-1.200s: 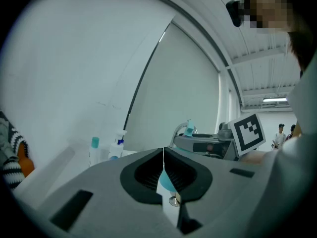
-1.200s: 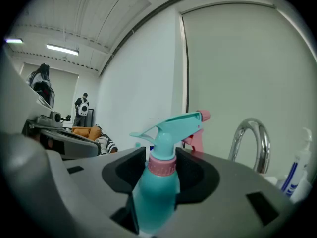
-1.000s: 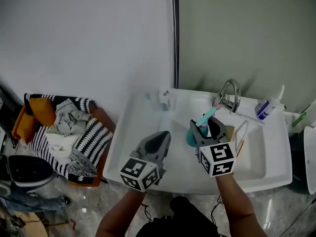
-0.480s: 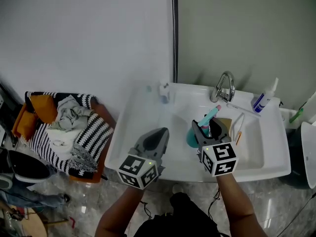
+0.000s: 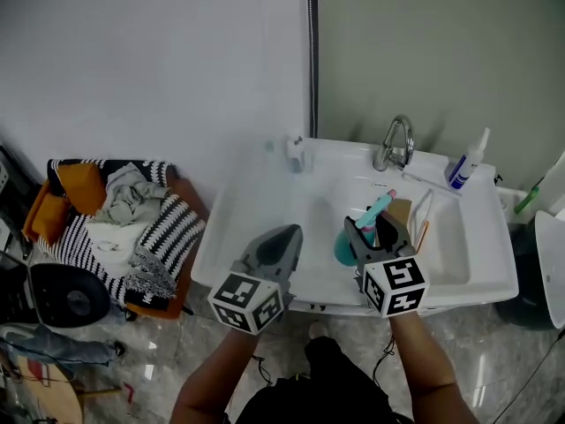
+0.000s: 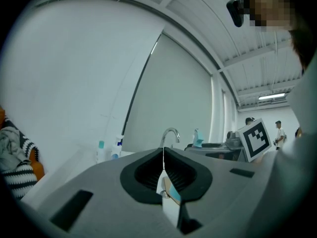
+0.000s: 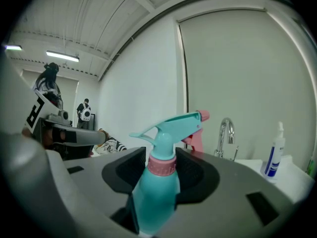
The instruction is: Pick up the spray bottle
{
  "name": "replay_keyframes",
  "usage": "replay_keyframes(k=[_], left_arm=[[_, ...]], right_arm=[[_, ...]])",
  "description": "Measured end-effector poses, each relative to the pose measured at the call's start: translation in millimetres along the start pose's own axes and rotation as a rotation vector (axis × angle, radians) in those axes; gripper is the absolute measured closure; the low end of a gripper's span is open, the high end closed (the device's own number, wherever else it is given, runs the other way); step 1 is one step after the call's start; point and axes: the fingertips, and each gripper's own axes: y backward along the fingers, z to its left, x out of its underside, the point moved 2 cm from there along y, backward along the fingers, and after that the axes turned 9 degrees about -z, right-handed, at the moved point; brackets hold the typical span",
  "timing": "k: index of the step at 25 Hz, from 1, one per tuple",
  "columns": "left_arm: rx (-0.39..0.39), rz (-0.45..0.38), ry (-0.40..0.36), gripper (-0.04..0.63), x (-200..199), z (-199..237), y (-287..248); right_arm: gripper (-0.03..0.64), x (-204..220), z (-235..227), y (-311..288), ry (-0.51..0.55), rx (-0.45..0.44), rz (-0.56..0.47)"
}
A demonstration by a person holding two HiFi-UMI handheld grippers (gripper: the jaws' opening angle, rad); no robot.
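Observation:
A teal spray bottle (image 5: pixel 344 247) with a pink collar and a pink nozzle tip stands upright between the jaws of my right gripper (image 5: pixel 372 226), which is shut on its body. It is held above the front of the white sink (image 5: pixel 265 203). In the right gripper view the spray bottle (image 7: pixel 156 192) fills the gap of the right gripper (image 7: pixel 162 155), trigger head pointing right. To the left, my left gripper (image 5: pixel 290 233) hovers over the sink's front edge. The left gripper (image 6: pixel 164 150) has its jaws shut together on nothing.
A chrome faucet (image 5: pixel 395 141) rises at the sink's back. A white bottle with a blue label (image 5: pixel 465 166) stands on the back right rim, a small bottle (image 5: pixel 296 153) at the back left. A basket of clothes (image 5: pixel 124 228) sits on the floor to the left.
Both grippers have drawn back from the faucet toward the sink's front edge, the spray bottle still in the right one. The jaws have not changed.

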Motion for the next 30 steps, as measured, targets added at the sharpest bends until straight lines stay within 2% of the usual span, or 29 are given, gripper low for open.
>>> replay_keyframes(k=[18,30], left_arm=[[-0.059,0.018,0.013,0.586,16.1,-26.8,83.0],[-0.052,0.034,0.029,0.586,28.5,-52.9,128.7]], right_arm=[[0.439,15.4,55.3,71.3,-0.021,-0.051,0.028],[0.443,20.9,90.8,115.9,-0.014,-0.067,0.035]])
